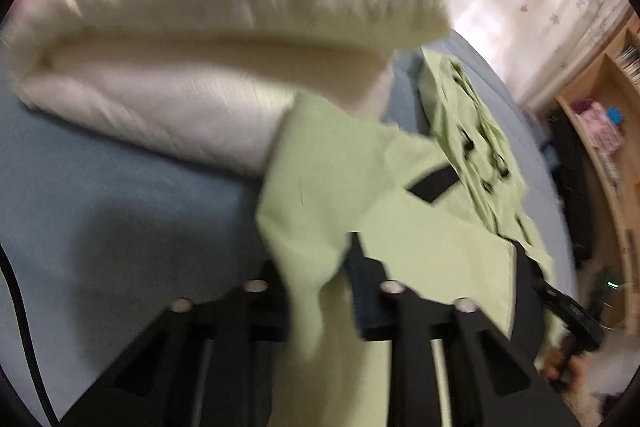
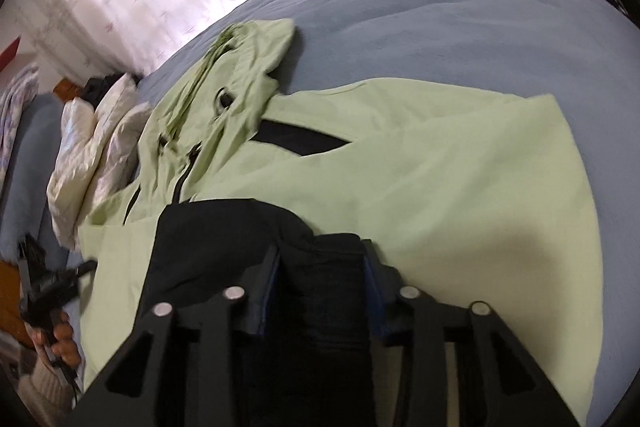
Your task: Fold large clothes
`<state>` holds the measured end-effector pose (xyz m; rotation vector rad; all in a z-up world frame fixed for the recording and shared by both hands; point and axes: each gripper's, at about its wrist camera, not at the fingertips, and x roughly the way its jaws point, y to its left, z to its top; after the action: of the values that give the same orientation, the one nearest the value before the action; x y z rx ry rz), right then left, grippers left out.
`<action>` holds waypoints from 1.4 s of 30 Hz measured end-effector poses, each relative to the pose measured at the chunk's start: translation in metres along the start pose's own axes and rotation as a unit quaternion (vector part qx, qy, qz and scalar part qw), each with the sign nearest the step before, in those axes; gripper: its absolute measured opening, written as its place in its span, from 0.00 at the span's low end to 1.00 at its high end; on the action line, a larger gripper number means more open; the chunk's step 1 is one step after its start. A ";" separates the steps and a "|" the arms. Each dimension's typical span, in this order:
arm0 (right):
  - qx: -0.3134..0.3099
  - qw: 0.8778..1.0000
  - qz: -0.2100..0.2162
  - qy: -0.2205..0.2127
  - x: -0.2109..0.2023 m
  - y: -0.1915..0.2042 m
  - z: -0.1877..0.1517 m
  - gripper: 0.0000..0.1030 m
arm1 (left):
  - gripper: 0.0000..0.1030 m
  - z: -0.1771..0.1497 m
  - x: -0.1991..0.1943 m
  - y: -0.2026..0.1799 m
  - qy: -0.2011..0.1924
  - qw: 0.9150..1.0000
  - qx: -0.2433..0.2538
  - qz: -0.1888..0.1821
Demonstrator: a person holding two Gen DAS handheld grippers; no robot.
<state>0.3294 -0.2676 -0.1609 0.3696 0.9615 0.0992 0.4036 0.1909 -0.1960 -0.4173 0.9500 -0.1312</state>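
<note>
Mid-fold: left gripper point(image 1: 320, 259) pinches the green jacket point(image 1: 420, 239) hem, right gripper point(image 2: 320, 259) clamps its black lining point(image 2: 224, 239). Next I carry both across the bed point(image 2: 440, 7) together.

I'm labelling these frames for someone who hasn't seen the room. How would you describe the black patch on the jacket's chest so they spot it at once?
Start at the blue bed and the pale green jacket spread across it. Below the crumpled hood lies a slanted black strip. Unlike the thin black zip beside it, it is a flat, tapering wedge.
</note>
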 end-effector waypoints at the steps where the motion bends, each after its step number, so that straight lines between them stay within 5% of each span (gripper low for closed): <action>1: -0.009 1.000 -0.004 -0.010 -0.003 0.003 0.000 0.27 | 0.07 -0.001 -0.010 -0.004 -0.030 0.999 0.008 0.021; 5: -0.052 0.993 -0.033 -0.096 -0.027 0.029 -0.004 0.27 | 0.06 -0.010 -0.049 -0.024 -0.150 0.982 0.043 0.106; 11: -0.051 0.993 -0.095 -0.044 0.012 0.023 -0.002 0.28 | 0.05 -0.010 -0.016 -0.007 -0.107 0.977 0.040 0.179; 17: -0.013 0.995 -0.099 -0.023 0.000 0.014 0.006 0.36 | 0.06 -0.012 -0.024 -0.001 -0.104 0.978 0.024 0.179; 23: -0.042 0.990 -0.100 -0.092 -0.048 0.043 -0.008 0.39 | 0.09 -0.021 -0.057 -0.044 -0.114 0.979 0.093 0.139; 29: -0.089 0.995 -0.015 -0.051 -0.028 0.106 -0.027 0.40 | 0.09 -0.028 -0.015 -0.107 -0.051 0.984 0.147 0.087; 34: -0.126 0.992 0.011 -0.016 0.013 0.144 -0.046 0.40 | 0.09 -0.038 0.042 -0.123 0.002 0.983 0.147 0.109; 38: -0.137 0.991 -0.015 -0.006 0.028 0.137 -0.045 0.40 | 0.09 -0.038 0.055 -0.114 -0.008 0.975 0.169 0.142; 42: -0.114 0.986 -0.120 -0.028 0.023 0.084 -0.023 0.40 | 0.09 -0.031 0.056 -0.105 -0.009 0.974 0.168 0.155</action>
<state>0.3303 -0.1778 -0.1618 0.0436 0.9219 -0.0198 0.4184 0.0697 -0.2116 0.0437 0.9427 -0.0025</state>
